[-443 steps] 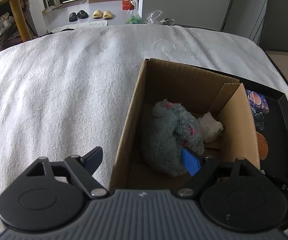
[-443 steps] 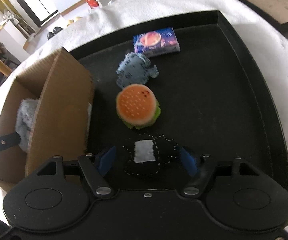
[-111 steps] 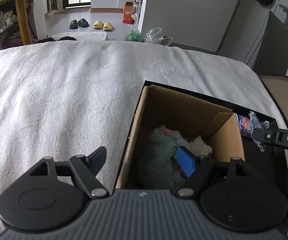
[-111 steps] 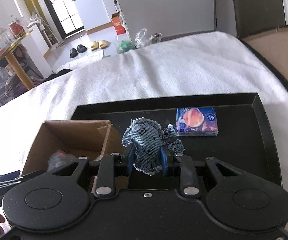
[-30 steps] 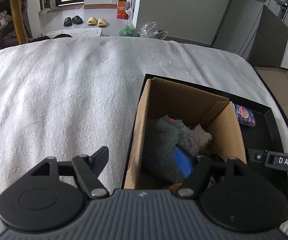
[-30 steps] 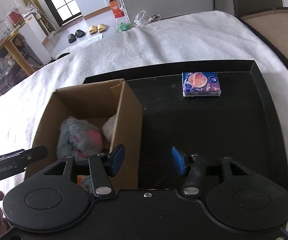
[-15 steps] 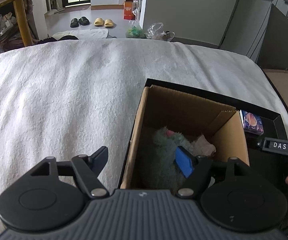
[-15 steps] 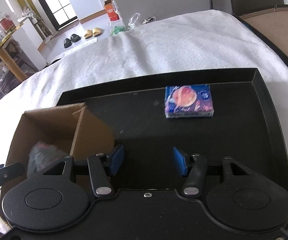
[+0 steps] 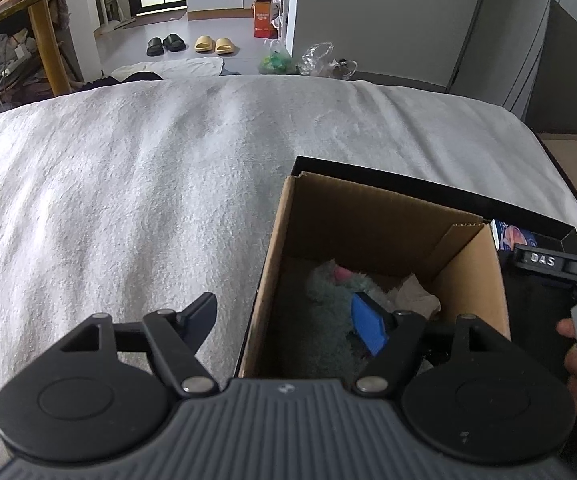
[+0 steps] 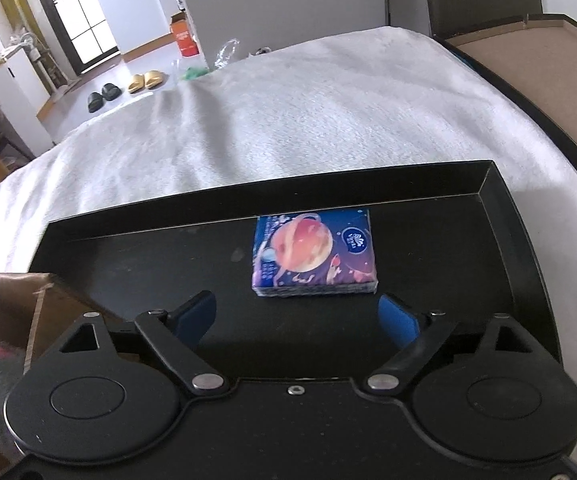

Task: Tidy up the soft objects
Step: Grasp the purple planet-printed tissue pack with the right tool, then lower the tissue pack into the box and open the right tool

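Note:
A blue tissue pack [image 10: 314,254] printed with an orange planet lies on the black tray [image 10: 504,248]. My right gripper [image 10: 300,316] hangs just short of it, its jaws opening wide with nothing between them. A cardboard box [image 9: 372,216] stands on the tray's left end and holds a grey plush toy [image 9: 324,292] and a crumpled white piece [image 9: 412,292]. My left gripper [image 9: 288,320] is open and straddles the box's left wall, one finger outside and the blue pad inside over the plush. The tissue pack [image 9: 512,236] peeks out behind the box.
The tray rests on a white towel-covered surface [image 9: 128,168]. A hand [image 9: 576,344] holds the right gripper's handle at the right edge of the left wrist view. A brown lid or board [image 10: 536,64] lies off to the right. Slippers and bags sit on the floor beyond.
My right gripper has swung right from the box to the tissue pack, come lower and closer to it, and its jaws have spread much wider. The left gripper stays at the box wall.

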`<state>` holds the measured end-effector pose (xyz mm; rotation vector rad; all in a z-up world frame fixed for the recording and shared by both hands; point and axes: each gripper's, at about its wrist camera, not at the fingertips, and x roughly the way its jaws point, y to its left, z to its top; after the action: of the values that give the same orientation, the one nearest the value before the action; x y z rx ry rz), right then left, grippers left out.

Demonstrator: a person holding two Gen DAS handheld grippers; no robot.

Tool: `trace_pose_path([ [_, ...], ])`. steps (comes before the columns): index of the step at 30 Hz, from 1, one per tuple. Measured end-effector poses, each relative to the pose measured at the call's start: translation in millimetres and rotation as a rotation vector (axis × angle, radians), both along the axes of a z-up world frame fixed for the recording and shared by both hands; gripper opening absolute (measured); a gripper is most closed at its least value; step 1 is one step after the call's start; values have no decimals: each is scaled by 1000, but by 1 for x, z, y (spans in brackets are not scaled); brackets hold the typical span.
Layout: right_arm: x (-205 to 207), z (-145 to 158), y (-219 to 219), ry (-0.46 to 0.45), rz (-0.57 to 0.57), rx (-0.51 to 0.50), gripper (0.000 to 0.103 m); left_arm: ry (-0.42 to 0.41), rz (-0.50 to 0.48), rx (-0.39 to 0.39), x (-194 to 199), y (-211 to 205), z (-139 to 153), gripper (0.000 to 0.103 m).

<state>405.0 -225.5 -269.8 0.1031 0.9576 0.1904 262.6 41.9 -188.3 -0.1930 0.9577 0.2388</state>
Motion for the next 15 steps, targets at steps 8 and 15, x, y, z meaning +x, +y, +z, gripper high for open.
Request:
trace_pose_path([
  [8,12,-13,11,-29,-11,-63,93,15,-7,2,2,0,-6,73],
  [15,10,-9,10,-37,10,-70,70,14,-9,-11,3,2,-8,73],
])
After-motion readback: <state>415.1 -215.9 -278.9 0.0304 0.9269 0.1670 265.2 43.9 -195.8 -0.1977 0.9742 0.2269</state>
